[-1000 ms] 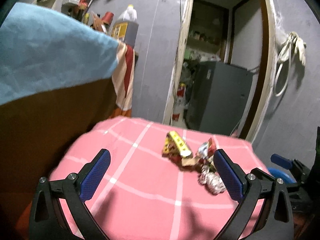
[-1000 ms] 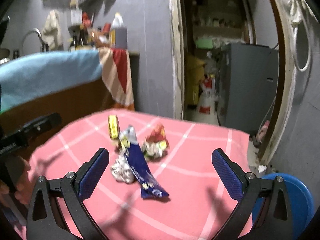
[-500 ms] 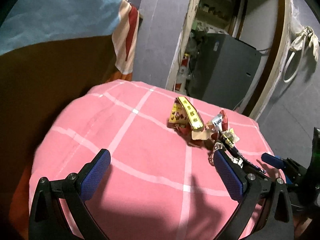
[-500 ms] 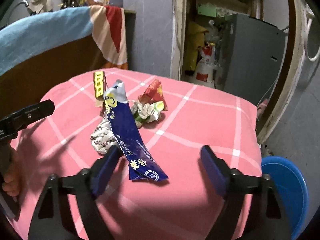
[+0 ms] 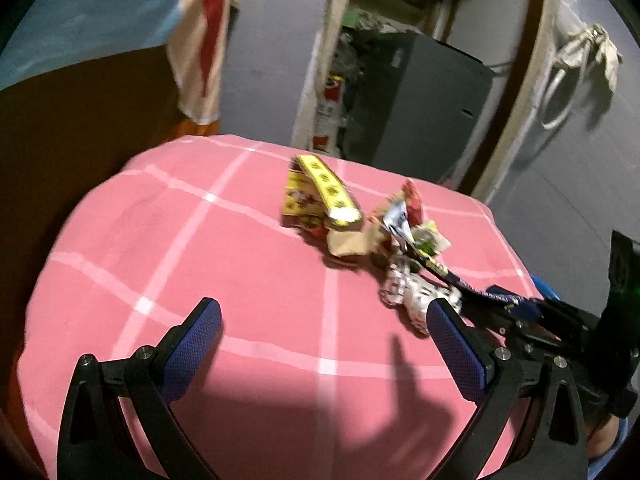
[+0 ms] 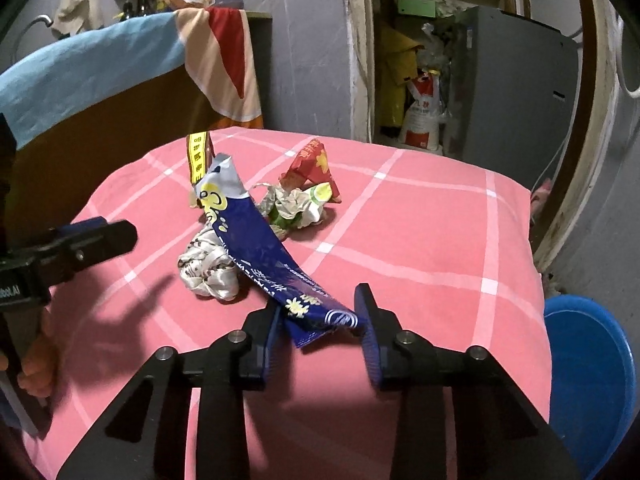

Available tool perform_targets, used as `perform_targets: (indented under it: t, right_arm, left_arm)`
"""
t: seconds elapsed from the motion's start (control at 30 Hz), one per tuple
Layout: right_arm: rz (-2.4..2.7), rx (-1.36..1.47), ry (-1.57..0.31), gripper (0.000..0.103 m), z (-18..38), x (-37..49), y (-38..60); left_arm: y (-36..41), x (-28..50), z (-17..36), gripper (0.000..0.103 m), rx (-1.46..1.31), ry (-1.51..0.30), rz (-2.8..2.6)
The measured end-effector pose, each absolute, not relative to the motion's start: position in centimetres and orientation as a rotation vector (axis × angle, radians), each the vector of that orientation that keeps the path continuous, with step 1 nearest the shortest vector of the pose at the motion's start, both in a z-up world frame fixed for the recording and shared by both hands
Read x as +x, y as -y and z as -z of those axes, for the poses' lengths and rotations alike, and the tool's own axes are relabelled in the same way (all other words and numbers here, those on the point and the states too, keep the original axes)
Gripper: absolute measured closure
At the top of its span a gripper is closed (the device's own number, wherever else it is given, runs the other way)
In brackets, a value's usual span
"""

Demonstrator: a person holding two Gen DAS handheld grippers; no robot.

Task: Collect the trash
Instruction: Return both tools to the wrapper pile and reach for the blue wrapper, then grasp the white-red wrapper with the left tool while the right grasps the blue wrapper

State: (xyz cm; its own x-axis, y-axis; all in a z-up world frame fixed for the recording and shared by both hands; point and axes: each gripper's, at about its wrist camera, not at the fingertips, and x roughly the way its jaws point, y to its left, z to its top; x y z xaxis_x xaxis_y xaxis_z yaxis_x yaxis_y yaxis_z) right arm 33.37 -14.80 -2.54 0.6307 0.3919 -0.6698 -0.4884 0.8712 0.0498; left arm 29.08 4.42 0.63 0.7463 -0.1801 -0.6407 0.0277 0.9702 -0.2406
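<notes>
A pile of trash lies on the pink checked table [image 6: 420,240]. It holds a blue wrapper [image 6: 256,248], a crumpled silver wrapper [image 6: 208,268], a white-green crumpled wrapper [image 6: 296,208], a red wrapper [image 6: 312,160] and a yellow wrapper [image 5: 324,192]. My right gripper [image 6: 320,320] is half closed, with the near end of the blue wrapper between its jaws; the jaws are apart from it. My left gripper [image 5: 320,344] is open and empty over the table, left of the pile. The silver wrapper [image 5: 408,300] lies just past its right finger.
A blue bin [image 6: 588,376] stands on the floor at the table's right edge. A wooden cabinet with a blue cloth [image 6: 92,68] stands to the left. A doorway with a grey appliance [image 6: 516,80] is behind the table.
My right gripper has moved forward onto the blue wrapper's end and its jaws have narrowed. My left gripper has moved lower and closer over the table.
</notes>
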Motion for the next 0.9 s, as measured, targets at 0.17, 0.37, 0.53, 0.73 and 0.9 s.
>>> perform_targets:
  t: [0.17, 0.37, 0.53, 0.73, 0.9]
  right_arm:
    - [-0.499, -0.106, -0.715, 0.074, 2.5, 33.3, 16.1]
    - [-0.487, -0.064, -0.709, 0.075, 2.2, 33.5, 17.6]
    - [-0.488, -0.033, -0.698, 0.075, 1.9, 33.5, 18.4]
    - [-0.506, -0.011, -0.68, 0.075, 1.7, 33.2, 18.7]
    - [-0.525, 0.007, -0.661, 0.075, 1.4, 32.9, 18.7]
  left_arm:
    - [-2.8, 29.8, -0.3, 0.003, -0.196, -0.759, 0.189]
    - [-1.1, 31.4, 0.0, 0.003, -0.174, -0.793, 0.236]
    - [0.3, 33.0, 0.1, 0.019, -0.148, -0.819, 0.258]
    - [1.4, 33.6, 0.5, 0.05, -0.105, -0.841, 0.269]
    - [1.5, 33.5, 0.6, 0.065, -0.099, -0.841, 0.272]
